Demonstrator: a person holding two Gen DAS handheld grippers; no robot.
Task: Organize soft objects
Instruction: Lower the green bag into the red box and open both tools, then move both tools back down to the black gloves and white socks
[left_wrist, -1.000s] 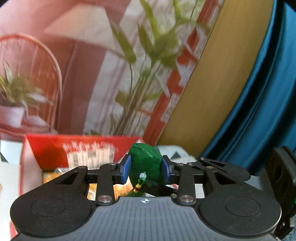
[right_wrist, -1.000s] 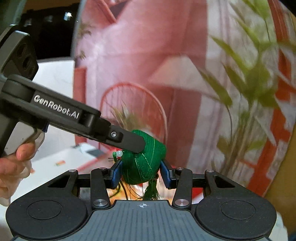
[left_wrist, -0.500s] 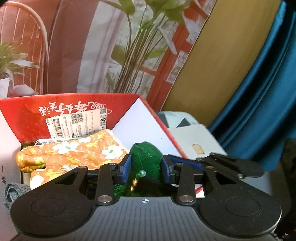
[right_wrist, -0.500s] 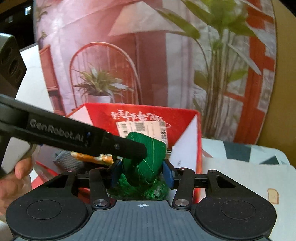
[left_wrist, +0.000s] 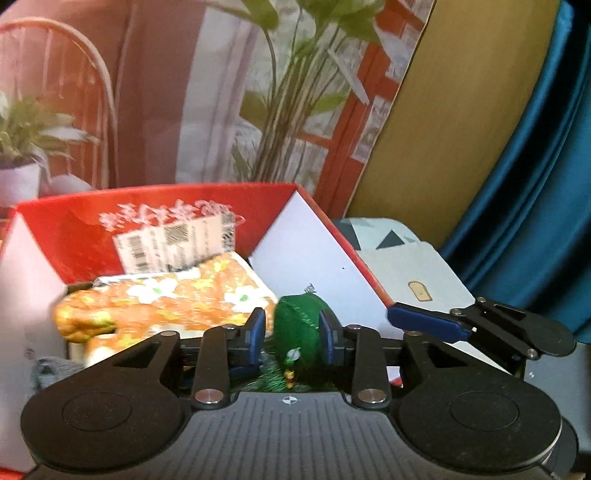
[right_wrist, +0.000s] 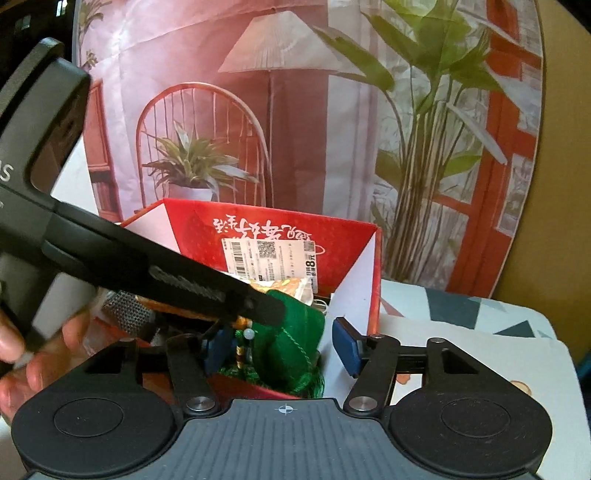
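Note:
A green fabric pouch (left_wrist: 297, 326) with a bead and tassel sits between the blue pads of my left gripper (left_wrist: 292, 334), which is shut on it just above the near right corner of the red box (left_wrist: 155, 221). In the right wrist view the same pouch (right_wrist: 291, 343) lies between the pads of my right gripper (right_wrist: 281, 345), whose jaws are opening; its right pad stands clear of the cloth. A left gripper finger (right_wrist: 266, 310) crosses over the pouch. One right gripper finger (left_wrist: 428, 325) shows beside the box's right wall.
An orange floral soft item (left_wrist: 166, 302) and a grey knit piece (right_wrist: 129, 310) lie inside the red box (right_wrist: 280, 229). A person's hand (right_wrist: 22, 362) grips the left tool. A patterned tablecloth (right_wrist: 480, 332) lies right of the box, a printed backdrop behind.
Both grippers have come down with the pouch from in front of the backdrop to the box's near right corner. The right jaws have widened off the pouch; the left pads still pinch it.

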